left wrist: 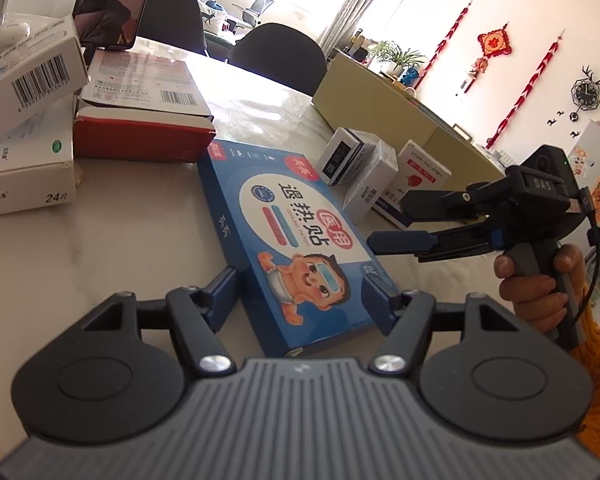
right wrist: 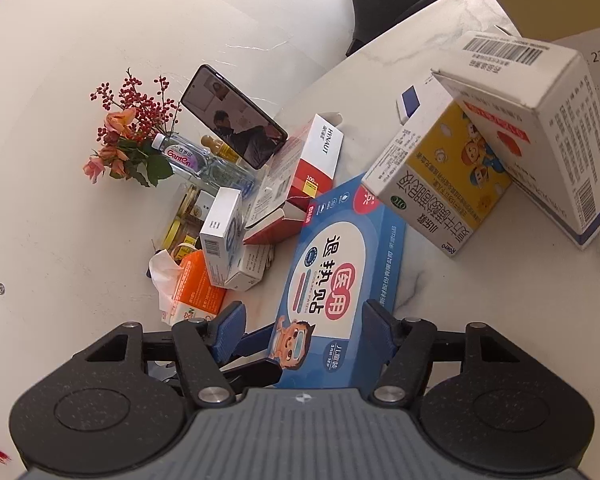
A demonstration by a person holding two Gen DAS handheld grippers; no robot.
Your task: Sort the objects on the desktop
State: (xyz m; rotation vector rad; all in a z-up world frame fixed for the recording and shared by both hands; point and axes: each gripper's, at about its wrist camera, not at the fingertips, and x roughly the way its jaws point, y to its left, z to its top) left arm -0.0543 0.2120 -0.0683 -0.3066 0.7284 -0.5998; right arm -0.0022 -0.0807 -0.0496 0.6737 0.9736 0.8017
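Blue rubbery pads of the left gripper [left wrist: 300, 292] sit against both long edges of the flat blue carton [left wrist: 288, 236], jaws about half spread and seemingly clamped on it. The carton is glossy cardboard with a cartoon baby printed on it, lying flat on the pale marbled table [left wrist: 100, 264]. The right gripper [right wrist: 304, 328] straddles the same carton's near end, its jaws also part open; whether its pads press the sides cannot be told. Beyond the carton stand a yellow box [right wrist: 440, 184], white boxes and a red-and-white box [right wrist: 316, 160].
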